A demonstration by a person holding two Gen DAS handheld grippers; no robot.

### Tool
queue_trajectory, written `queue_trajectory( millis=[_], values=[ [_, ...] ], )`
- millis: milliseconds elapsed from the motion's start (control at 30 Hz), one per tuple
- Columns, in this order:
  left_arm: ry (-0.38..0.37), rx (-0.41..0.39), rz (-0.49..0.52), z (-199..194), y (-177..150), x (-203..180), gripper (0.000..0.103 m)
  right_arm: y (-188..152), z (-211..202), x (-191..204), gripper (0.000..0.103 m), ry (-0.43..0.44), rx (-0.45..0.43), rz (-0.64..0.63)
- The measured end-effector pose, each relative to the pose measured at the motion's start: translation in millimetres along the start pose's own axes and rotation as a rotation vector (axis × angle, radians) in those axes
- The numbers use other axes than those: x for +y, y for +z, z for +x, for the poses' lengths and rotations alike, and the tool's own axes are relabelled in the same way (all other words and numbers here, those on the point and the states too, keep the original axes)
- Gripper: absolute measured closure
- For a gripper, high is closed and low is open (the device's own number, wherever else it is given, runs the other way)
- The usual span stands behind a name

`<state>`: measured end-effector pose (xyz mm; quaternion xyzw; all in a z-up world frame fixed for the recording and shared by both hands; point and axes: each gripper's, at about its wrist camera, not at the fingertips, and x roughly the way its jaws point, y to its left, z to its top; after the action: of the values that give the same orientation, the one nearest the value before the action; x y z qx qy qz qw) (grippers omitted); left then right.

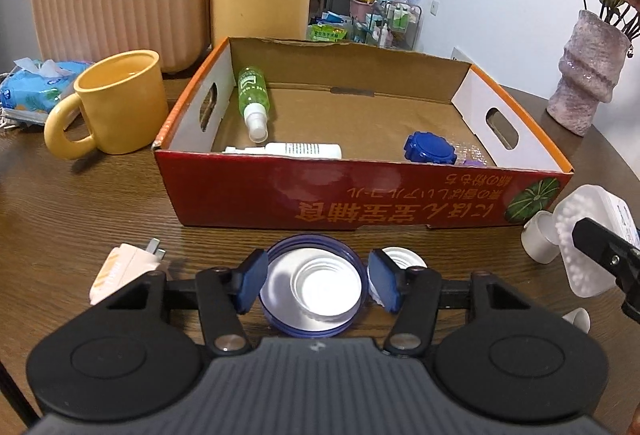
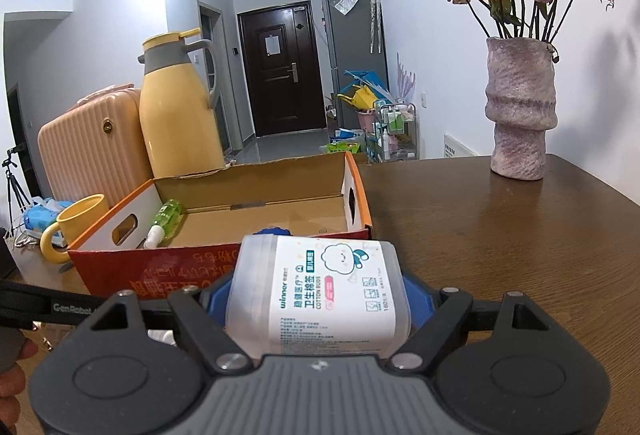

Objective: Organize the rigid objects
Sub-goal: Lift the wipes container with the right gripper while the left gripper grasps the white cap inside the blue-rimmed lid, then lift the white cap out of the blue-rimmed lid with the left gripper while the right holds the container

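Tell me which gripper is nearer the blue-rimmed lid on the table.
Left. The left gripper straddles the blue-rimmed lid, a pad on each side. The right gripper is off to the lid's right, shut on the cotton bud box.

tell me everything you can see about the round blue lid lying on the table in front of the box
The blue lid is round, of translucent blue plastic with a silvery liner showing concentric rings. It lies upside down, flat on the wooden table, just in front of the red cardboard box. The left gripper straddles it, blue fingers at either side of its rim. A small white cap lies beside it.
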<state>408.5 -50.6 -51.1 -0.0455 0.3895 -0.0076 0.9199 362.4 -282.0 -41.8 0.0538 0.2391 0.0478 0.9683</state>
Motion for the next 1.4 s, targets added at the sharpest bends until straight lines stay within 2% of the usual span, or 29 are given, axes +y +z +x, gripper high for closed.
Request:
queue_trajectory(
  millis=[400,1133,1233,1333,1400],
  values=[
    [-0.003,0.034,-0.030,9.0,2.1,6.3,0.049,-1.3,1.2,1.1,0.022,0.005,0.005,-0.006],
    [0.009,0.028,-0.025,8.1,0.2,4.8,0.055,-1.8,1.0,1.9,0.021,0.006,0.005,-0.008],
    [0.007,0.026,-0.022,8.0,0.0,4.7,0.057,-1.7,1.2,2.8,0.021,0.006,0.007,-0.010],
    [-0.003,0.026,-0.018,7.9,-0.2,3.6,0.064,-1.7,1.3,3.0,0.022,0.007,0.007,-0.009],
    [-0.003,0.025,-0.016,6.9,-0.5,3.3,0.064,-1.9,1.4,3.0,0.021,0.006,0.006,-0.009]
  ],
)
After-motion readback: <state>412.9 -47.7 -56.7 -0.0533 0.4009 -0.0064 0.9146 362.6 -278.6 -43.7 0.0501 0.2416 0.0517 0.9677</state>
